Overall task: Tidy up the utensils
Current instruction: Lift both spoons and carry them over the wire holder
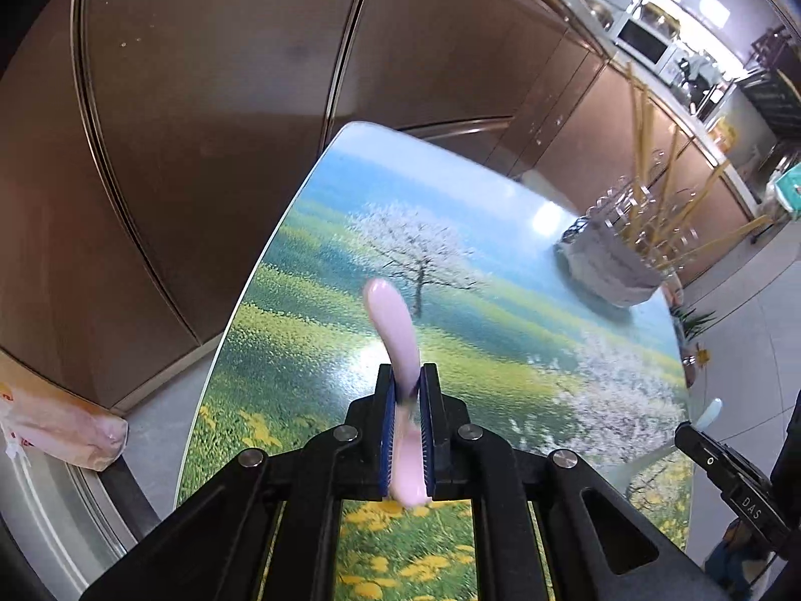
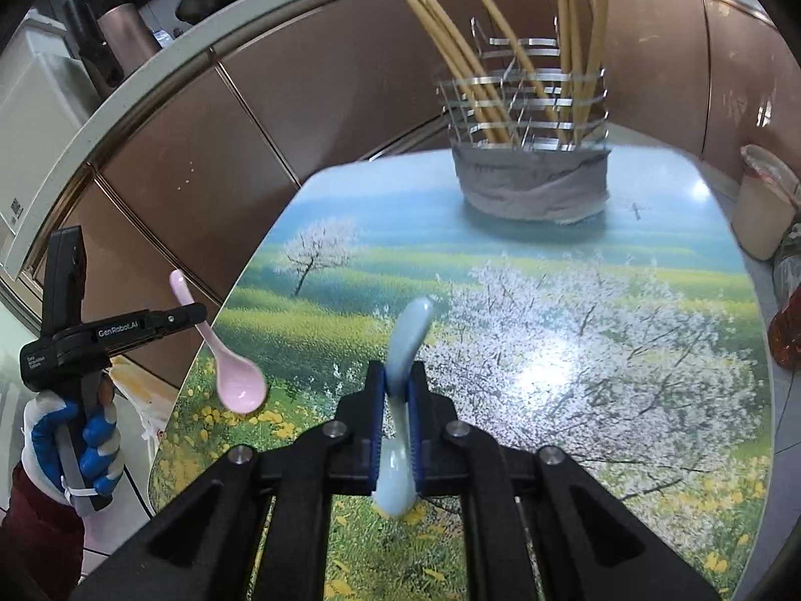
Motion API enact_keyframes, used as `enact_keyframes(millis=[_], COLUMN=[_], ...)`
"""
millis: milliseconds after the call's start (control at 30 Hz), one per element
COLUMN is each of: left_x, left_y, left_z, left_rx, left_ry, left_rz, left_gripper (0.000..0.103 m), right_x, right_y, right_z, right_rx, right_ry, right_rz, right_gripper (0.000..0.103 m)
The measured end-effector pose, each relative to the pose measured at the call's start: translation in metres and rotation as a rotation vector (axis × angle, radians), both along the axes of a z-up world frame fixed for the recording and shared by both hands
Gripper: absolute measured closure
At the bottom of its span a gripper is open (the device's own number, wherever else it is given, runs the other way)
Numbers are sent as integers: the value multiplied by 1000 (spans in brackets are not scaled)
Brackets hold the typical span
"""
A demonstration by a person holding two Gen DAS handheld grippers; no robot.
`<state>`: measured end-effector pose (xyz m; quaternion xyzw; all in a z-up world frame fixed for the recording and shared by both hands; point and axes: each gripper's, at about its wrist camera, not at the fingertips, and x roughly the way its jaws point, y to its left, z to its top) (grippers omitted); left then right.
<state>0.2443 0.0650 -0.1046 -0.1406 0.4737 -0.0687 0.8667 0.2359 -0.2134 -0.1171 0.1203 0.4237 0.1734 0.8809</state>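
My left gripper is shut on a pink spoon and holds it above the table's near left part. The pink spoon also shows in the right wrist view, bowl down, with the left gripper around its handle. My right gripper is shut on a light blue spoon, held above the table. A wire utensil holder with a grey cloth around its base stands at the table's far end and holds several chopsticks. The holder also shows in the left wrist view.
The table has a printed top of blossom trees and meadow. Brown cabinet fronts run close behind it. A cream bin and an orange bag stand by its right edge. A plastic bag lies at the left.
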Motion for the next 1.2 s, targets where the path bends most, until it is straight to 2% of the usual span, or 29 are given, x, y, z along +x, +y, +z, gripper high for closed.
enact_keyframes(millis=[367,733,967,1200], left_x=[-31,-40,-20,24], left_y=[-11,-51,-85,-118], left_z=[35,95,126,155], left_rx=[-24,11,-2,2], left_ry=[-67,-167,-210,-250], left_rz=[-6,-101,-160,-196], left_gripper=[96,96,96,96], right_x=[-31,-52,-36,2], right_y=[6,-4,-19,-37], right_z=[43,88,117,152], right_rx=[-41,-108,-146,-154], right_ry=[-84,-174,-228,-282], right_rz=[-34,-59,-95,-128], right_gripper=[96,96,96,96])
